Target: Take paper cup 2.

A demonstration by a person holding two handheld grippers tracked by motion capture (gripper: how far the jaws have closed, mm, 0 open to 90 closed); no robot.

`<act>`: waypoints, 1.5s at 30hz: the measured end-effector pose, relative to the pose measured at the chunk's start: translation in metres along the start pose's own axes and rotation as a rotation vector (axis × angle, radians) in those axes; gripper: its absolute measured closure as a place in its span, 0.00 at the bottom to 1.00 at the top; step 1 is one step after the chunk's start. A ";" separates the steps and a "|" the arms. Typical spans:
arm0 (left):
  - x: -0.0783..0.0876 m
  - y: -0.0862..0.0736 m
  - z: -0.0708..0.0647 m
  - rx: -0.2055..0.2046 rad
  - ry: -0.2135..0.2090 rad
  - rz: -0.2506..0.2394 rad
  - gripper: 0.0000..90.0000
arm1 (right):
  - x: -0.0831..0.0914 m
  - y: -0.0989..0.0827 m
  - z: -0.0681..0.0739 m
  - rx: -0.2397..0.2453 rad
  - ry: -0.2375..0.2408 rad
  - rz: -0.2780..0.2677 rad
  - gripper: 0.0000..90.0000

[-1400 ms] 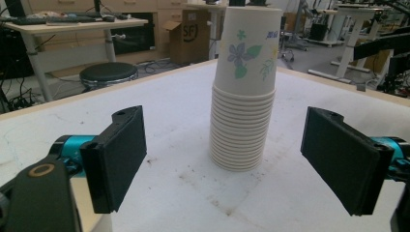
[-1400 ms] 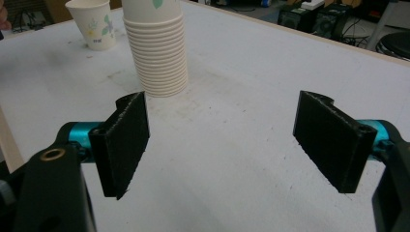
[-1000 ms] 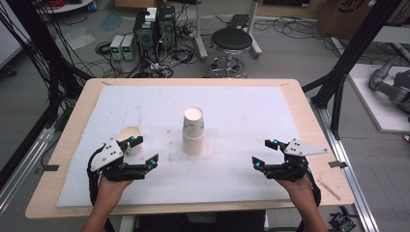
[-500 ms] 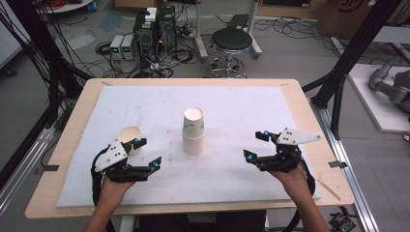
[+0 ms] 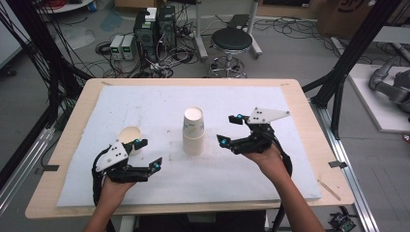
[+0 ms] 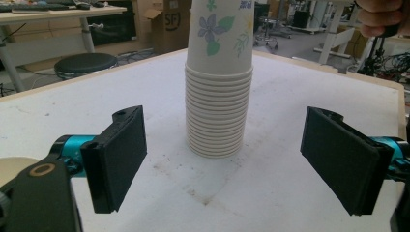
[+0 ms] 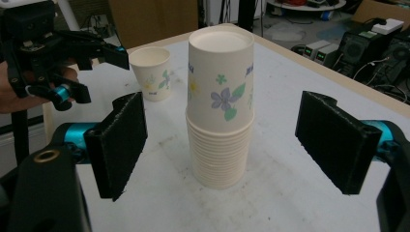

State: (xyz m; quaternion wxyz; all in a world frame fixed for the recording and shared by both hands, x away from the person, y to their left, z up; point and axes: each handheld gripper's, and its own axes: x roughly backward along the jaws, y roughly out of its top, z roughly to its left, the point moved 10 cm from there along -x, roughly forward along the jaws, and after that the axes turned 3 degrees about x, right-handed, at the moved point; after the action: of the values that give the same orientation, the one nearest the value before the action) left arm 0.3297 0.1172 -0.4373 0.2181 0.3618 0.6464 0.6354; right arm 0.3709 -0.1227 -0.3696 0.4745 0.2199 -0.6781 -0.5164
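I saw the stack of cups [image 5: 194,131] standing upright, upside down, mid-table, just left of my right gripper [image 5: 230,130], whose jaws gaped empty toward it; my left gripper [image 5: 148,153], likewise spread and empty, sat farther off.

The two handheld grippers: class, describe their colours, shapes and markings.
Each gripper, left gripper and right gripper, has a black body with a grey three-cornered plate on top, dotted with small dark marks. Flat black rectangular jaws sit on teal mounts, and a black cable loops from each. The forearms are bare, no sleeves.
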 end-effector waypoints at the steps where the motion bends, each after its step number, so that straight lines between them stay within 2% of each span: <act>1: 0.000 0.000 0.000 -0.003 -0.002 0.001 0.18 | -0.003 0.002 0.000 0.002 0.001 0.003 0.21; 9: -0.002 -0.001 -0.002 -0.005 -0.014 0.004 0.18 | -0.022 0.021 0.002 0.022 0.038 0.029 0.21; 15: -0.002 -0.001 -0.003 -0.006 -0.019 0.005 0.18 | -0.038 0.029 -0.001 0.015 0.054 0.069 0.21; 19: -0.003 -0.001 -0.004 -0.006 -0.023 0.004 0.18 | -0.052 0.029 -0.003 0.017 0.059 0.108 0.21; 26: -0.004 -0.002 -0.005 -0.007 -0.031 0.010 0.19 | -0.069 0.031 -0.008 0.010 0.065 0.139 0.21; 40: -0.004 -0.002 -0.004 -0.002 -0.029 0.009 0.19 | -0.100 0.026 -0.007 -0.006 0.082 0.171 0.22; 45: -0.004 -0.002 -0.003 0.002 -0.029 0.008 0.19 | -0.103 0.026 -0.007 0.000 0.086 0.170 0.29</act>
State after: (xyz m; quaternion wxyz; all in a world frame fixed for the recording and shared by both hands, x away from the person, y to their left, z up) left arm 0.3294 0.1123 -0.4397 0.2245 0.3738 0.6423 0.6304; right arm 0.4285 -0.0359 -0.3887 0.5455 0.1834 -0.6732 -0.4643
